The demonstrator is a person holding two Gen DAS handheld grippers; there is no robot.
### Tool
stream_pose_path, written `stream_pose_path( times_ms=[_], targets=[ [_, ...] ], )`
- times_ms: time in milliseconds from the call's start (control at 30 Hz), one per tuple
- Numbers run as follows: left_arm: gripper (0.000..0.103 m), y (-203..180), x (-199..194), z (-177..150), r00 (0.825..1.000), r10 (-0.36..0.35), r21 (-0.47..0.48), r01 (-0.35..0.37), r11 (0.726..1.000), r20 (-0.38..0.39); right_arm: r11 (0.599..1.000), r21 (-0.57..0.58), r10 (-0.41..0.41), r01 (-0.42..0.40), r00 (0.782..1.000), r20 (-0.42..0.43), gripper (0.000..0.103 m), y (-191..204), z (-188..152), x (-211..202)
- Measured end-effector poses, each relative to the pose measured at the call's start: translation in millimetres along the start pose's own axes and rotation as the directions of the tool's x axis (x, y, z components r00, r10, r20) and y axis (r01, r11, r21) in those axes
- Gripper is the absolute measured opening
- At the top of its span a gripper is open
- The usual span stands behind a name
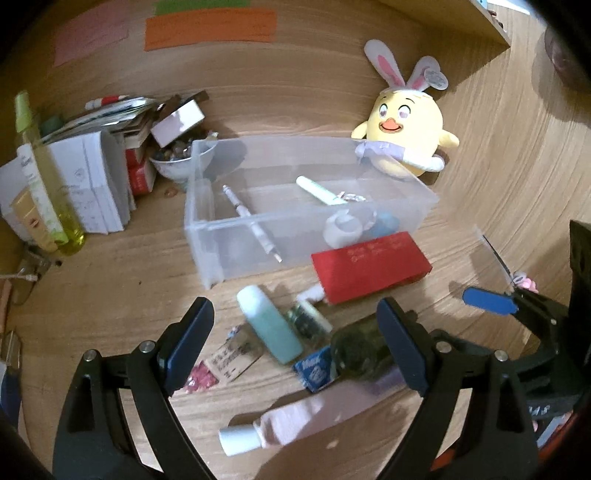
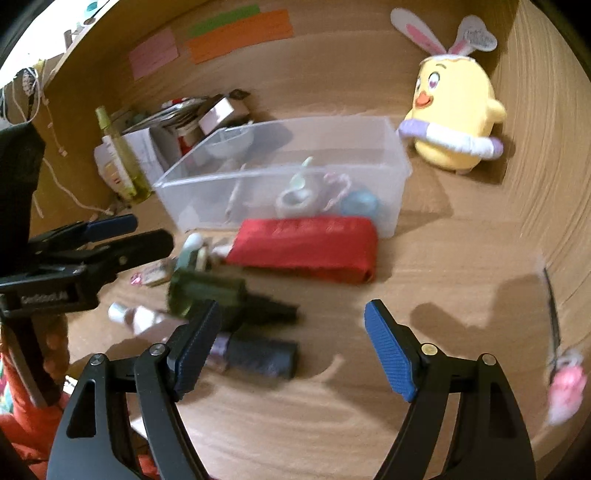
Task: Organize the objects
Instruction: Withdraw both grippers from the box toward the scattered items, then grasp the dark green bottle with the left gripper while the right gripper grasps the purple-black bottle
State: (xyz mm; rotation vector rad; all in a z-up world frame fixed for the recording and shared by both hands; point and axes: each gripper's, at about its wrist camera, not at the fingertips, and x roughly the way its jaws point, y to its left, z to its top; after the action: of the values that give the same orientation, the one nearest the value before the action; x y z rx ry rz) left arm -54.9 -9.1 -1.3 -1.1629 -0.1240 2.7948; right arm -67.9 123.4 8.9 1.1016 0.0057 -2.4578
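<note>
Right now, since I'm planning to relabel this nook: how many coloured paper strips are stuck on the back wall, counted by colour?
Pink strip: 1
Green strip: 1
Orange strip: 1
Total: 3

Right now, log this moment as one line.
left gripper: open over teal bottle | right gripper: open, empty | clear bin: partly filled | red box: outside bin

Bare wooden desk (image 2: 443, 258) lies open at lower right; bottles crowd lower left beside the red box (image 2: 306, 243) fronting the clear bin (image 2: 391, 173).
</note>
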Motion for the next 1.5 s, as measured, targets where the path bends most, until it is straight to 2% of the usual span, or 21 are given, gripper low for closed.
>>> stream_pose_path(
  times_ms=[300,467,567,633,667,700,833,967,1167,1333,1367,1433,1500],
  targets=[
    [0.09,16.3,-19.2,-14.5,0.999,0.028,-0.038,-0.027,0.999,0.021,0.999,-0.035,-0.043,0.042,0.999,-0.029,0.102,38.8,-12.6,20.4],
    [0.09,20.3,-20.7,-20.3,1.0,0.019,-0.052,-0.018,0.998,0.013,0.995,-0.037,-0.095,0.093,0.994,-0.051,0.102,44.6,-15.0,33.9],
    [0.09,16.0,-16.8,-22.9,1.0,0.007,-0.042,-0.007,0.999,0.0,0.993,-0.011,-0.118,0.118,0.993,-0.032,0.102,39.8,-16.9,34.6],
    [0.09,11.5,-13.7,-23.7,1.0,-0.003,-0.035,0.003,0.999,-0.009,0.994,0.002,-0.105,0.106,0.994,-0.024,0.097,35.6,-18.7,32.3],
    [0.09,9.2,-12.4,-24.0,1.0,-0.007,-0.032,0.007,0.999,-0.013,0.996,-0.001,-0.091,0.091,0.996,-0.017,0.091,33.8,-20.1,30.0],
    [0.09,6.1,-10.3,-24.0,1.0,-0.015,-0.028,0.014,1.0,-0.019,0.996,-0.012,-0.089,0.089,0.996,-0.014,0.091,33.1,-21.8,27.7],
    [0.09,-5.7,-3.9,-23.2,0.999,-0.038,-0.005,0.038,0.999,-0.031,0.993,-0.028,-0.114,0.114,0.994,0.003,0.091,26.8,-30.2,18.4],
    [0.09,-22.5,7.8,-21.3,0.996,-0.064,0.034,0.066,0.997,-0.056,0.99,0.003,-0.143,0.143,0.99,0.004,0.091,10.1,-33.7,11.3],
    [0.09,-46.4,35.0,-22.9,0.987,-0.087,0.104,0.101,0.989,-0.132,0.981,0.053,-0.189,0.188,0.982,0.019,0.091,-14.6,-33.9,1.5],
    [0.09,-54.4,38.1,-27.3,0.984,-0.113,0.109,0.128,0.986,-0.136,0.974,0.037,-0.226,0.225,0.974,0.018,0.091,-23.0,-35.4,-1.6],
    [0.089,-54.4,37.5,-28.4,0.984,-0.119,0.106,0.133,0.985,-0.133,0.973,0.036,-0.23,0.23,0.973,0.018,0.091,-24.6,-35.2,-1.9],
    [0.076,-53.4,37.2,-30.4,0.981,-0.133,0.101,0.148,0.984,-0.14,0.97,0.038,-0.241,0.24,0.97,0.018,0.091,-29.6,-35.3,-3.2],
    [0.068,-52.8,38.7,-31.8,0.979,-0.137,0.096,0.153,0.984,-0.153,0.967,0.048,-0.252,0.251,0.968,0.015,0.091,-36.2,-35.5,-4.0]
  ],
)
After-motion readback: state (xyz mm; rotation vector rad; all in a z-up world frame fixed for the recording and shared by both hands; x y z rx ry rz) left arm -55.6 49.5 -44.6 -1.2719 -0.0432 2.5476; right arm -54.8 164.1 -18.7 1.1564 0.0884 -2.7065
